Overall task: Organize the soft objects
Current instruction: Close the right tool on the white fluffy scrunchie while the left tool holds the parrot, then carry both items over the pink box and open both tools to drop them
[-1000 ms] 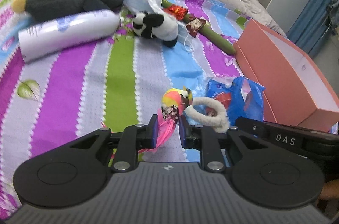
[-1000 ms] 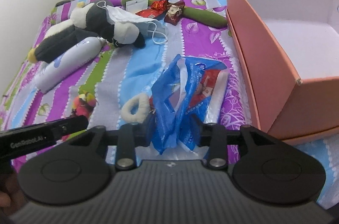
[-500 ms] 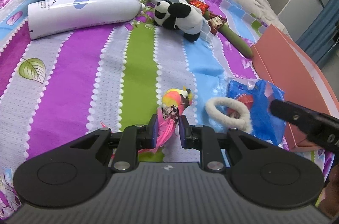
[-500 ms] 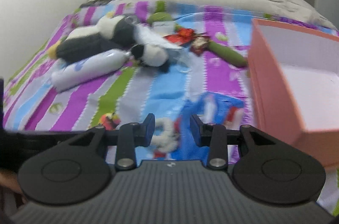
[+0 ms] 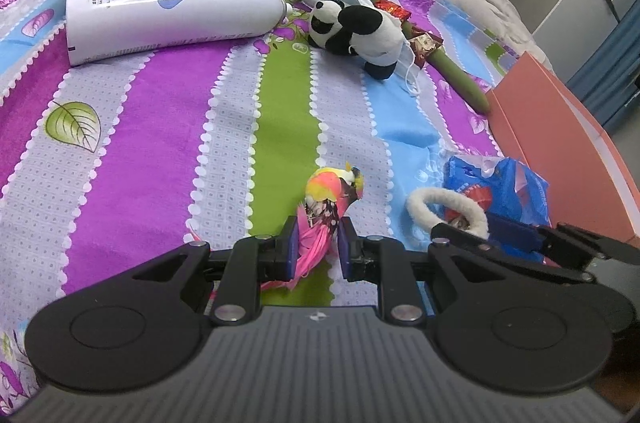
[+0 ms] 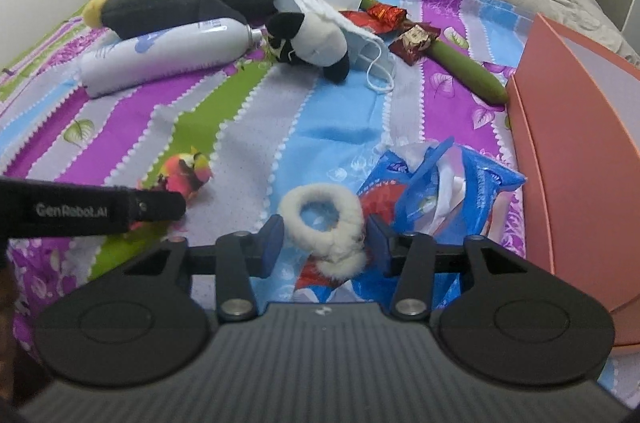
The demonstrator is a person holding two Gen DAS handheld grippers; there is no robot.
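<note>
Gripping the pink parrot toy by its feathered tail, the left tool holds it low over the striped bed. The right tool has just been opening its jaws; they now stand apart around the fluffy white ring, not pressing on it, beside the blue plastic bag and near the orange box.
</note>
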